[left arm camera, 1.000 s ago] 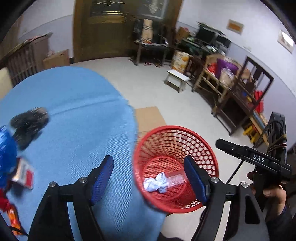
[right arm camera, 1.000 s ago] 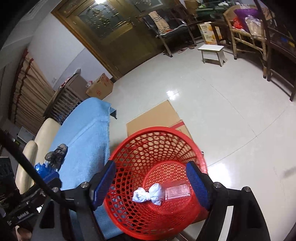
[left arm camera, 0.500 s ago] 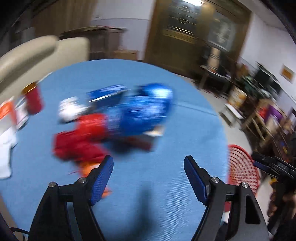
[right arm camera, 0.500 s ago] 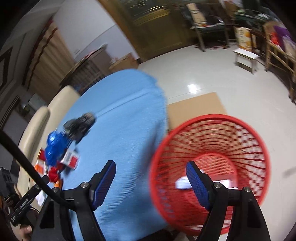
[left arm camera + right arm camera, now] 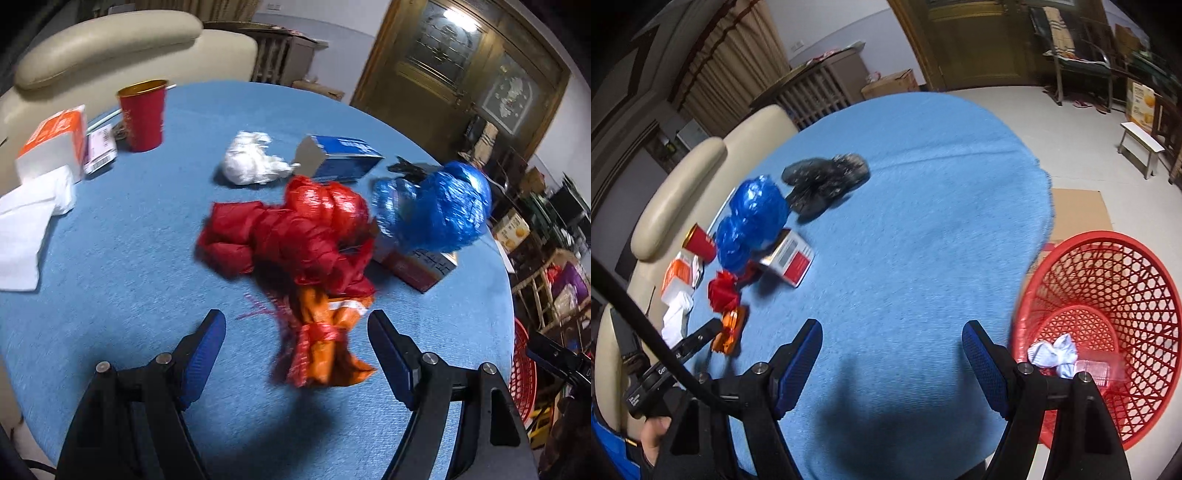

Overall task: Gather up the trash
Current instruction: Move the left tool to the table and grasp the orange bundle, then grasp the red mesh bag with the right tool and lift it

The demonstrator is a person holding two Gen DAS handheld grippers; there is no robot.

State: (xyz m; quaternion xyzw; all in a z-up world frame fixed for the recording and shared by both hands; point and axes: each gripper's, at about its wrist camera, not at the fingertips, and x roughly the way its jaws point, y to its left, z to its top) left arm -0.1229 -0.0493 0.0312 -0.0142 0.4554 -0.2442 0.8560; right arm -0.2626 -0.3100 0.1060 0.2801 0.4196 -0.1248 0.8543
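Left gripper (image 5: 295, 350) spread wide and empty, hovering over the blue tablecloth (image 5: 129, 240) with an orange wrapper (image 5: 325, 343) lying between its fingers, untouched. Just beyond the wrapper, a red mesh bag (image 5: 291, 229); to its right a blue mesh bag (image 5: 436, 206) resting on a red-and-white box (image 5: 417, 266). Farther off, a white crumpled tissue (image 5: 247, 162), a blue carton (image 5: 340, 158), and a red cup (image 5: 142, 114) at far left beside an orange-and-white pack (image 5: 51, 144) and white napkins (image 5: 26, 221).

Right gripper (image 5: 892, 365) likewise wide apart, holding nothing, over bare cloth. At right, off the table edge on the floor, a red basket (image 5: 1115, 266) containing a white wad (image 5: 1052, 354) and a clear plastic piece (image 5: 1100, 365). Far left on the table, a black crumpled bag (image 5: 827, 177) next to the blue bag.
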